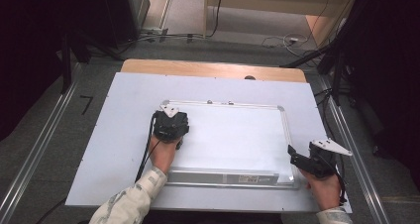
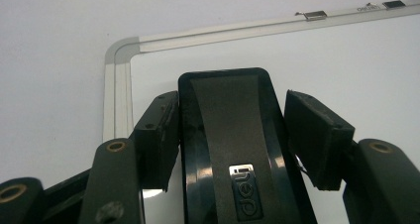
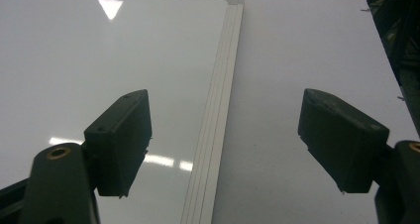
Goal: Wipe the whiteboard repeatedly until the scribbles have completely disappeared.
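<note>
Resting flat on the whiteboard (image 1: pixel 233 135) near its far-left corner, the black whiteboard eraser (image 2: pixel 229 135) sits between the left gripper (image 2: pixel 233 135) jaws, which are clenched on its sides so it can be slid across the surface. The right gripper (image 3: pixel 225 140) hovers with jaws spread wide over the board's right frame edge (image 3: pixel 218 120), probably ready to steady it on the white table sheet (image 1: pixel 99 149).

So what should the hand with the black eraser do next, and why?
Probably slide the eraser a little along the whiteboard. The left gripper already has it between its jaws, near the board's corner, while the right gripper hangs open over the board's edge, holding nothing.
</note>
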`<move>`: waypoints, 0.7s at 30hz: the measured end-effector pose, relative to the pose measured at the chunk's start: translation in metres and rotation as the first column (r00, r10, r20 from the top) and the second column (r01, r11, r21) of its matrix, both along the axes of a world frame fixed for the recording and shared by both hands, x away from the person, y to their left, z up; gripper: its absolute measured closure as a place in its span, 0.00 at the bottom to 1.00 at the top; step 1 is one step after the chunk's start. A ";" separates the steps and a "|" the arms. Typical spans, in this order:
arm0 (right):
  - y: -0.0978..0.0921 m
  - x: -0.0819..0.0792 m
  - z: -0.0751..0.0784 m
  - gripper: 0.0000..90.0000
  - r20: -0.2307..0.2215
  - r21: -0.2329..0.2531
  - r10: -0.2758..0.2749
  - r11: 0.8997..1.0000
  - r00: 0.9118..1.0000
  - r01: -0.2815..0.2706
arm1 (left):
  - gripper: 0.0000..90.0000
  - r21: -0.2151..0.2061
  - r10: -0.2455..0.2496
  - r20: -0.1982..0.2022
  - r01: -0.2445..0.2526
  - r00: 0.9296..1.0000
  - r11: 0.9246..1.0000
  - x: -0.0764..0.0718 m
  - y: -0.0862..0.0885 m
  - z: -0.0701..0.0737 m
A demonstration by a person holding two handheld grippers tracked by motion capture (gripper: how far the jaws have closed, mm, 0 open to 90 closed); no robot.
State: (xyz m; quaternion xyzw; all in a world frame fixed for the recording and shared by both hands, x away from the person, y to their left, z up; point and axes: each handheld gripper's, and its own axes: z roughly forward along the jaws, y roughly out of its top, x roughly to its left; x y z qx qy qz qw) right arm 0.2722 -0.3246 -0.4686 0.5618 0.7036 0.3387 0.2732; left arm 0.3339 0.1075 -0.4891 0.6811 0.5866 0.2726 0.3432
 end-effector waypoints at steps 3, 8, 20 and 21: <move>0.000 -0.001 0.000 0.22 -0.001 0.003 -0.001 1.000 1.000 0.001 | 0.45 -0.006 -0.016 -0.011 0.016 1.000 1.000 -0.008 0.001 0.001; 0.000 -0.001 0.000 0.22 0.000 0.002 -0.001 1.000 1.000 0.001 | 0.45 -0.004 -0.040 -0.022 0.040 0.999 0.999 -0.018 0.000 0.001; 0.001 0.000 -0.001 0.22 -0.004 0.000 0.000 1.000 1.000 0.000 | 0.45 -0.013 -0.018 -0.004 0.018 1.000 1.000 0.005 0.008 -0.001; 0.001 0.000 -0.001 0.22 -0.005 0.001 0.000 1.000 1.000 0.000 | 0.45 -0.010 -0.015 -0.006 0.015 1.000 1.000 0.008 0.008 -0.001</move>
